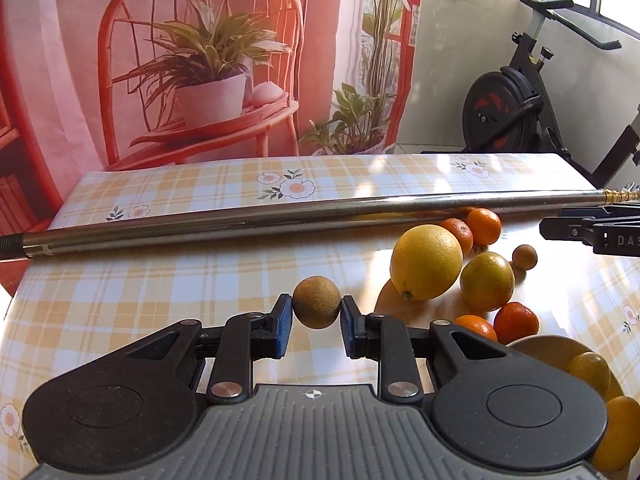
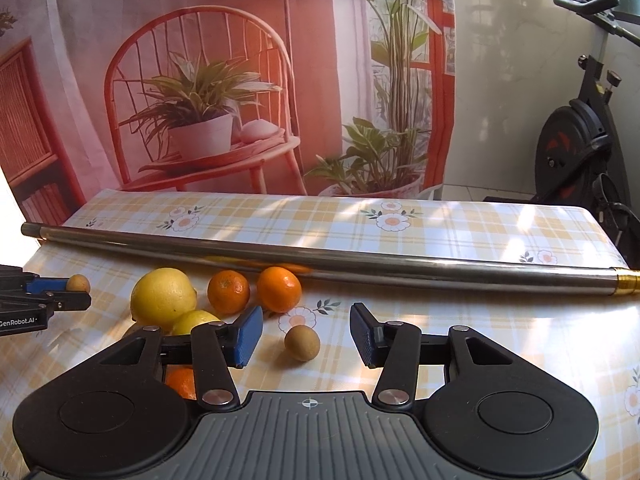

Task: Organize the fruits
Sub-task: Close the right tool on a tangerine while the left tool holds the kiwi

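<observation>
Longan (image 1: 317, 302) sits pinched in my left tool (image 1: 316, 308), lifted above the tabletop (image 1: 160, 280). My right tool (image 2: 306, 330) hangs wide around a second longan (image 2: 302, 343) lying there. I'd close gently and centred, since small round fruit probably rolls.

A small brown round fruit (image 1: 317, 302) is held clear of the tablecloth. A second small brown fruit (image 2: 302, 343) lies alone, near side. The large yellow lemon (image 1: 426, 262) touches a smaller yellow-green citrus (image 1: 487, 281). Two tangerines (image 2: 228, 291) lie side by side on the far side; two more (image 1: 516, 322) lie near.
</observation>
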### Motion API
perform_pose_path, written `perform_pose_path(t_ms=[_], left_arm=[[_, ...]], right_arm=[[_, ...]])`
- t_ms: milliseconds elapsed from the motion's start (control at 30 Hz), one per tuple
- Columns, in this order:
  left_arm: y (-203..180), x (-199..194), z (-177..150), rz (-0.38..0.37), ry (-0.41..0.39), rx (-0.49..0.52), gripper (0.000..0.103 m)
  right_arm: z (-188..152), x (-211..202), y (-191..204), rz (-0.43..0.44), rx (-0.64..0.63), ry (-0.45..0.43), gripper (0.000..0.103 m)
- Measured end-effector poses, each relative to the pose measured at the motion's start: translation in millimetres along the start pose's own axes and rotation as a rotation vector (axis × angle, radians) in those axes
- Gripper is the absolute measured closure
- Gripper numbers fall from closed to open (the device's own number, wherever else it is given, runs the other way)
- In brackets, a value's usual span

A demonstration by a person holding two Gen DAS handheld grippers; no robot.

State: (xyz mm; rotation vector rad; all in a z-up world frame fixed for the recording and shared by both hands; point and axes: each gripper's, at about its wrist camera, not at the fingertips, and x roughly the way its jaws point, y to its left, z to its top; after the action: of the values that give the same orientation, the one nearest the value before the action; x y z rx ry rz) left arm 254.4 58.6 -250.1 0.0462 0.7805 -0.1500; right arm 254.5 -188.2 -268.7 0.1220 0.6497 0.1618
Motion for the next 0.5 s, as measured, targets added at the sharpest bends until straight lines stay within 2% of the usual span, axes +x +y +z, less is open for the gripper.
perform_pose_path(t_ms=[200, 500], left_arm=[[-7, -14, -7, -0.048, -0.013, -0.045, 0.076], [-15, -20, -14, -0.102, -0.02, -0.051, 0.076]], right_arm=[[10, 31, 9, 0.031, -0.056, -0.013, 0.061], [14, 68, 13, 0.033, -0.087, 0.039, 0.062]])
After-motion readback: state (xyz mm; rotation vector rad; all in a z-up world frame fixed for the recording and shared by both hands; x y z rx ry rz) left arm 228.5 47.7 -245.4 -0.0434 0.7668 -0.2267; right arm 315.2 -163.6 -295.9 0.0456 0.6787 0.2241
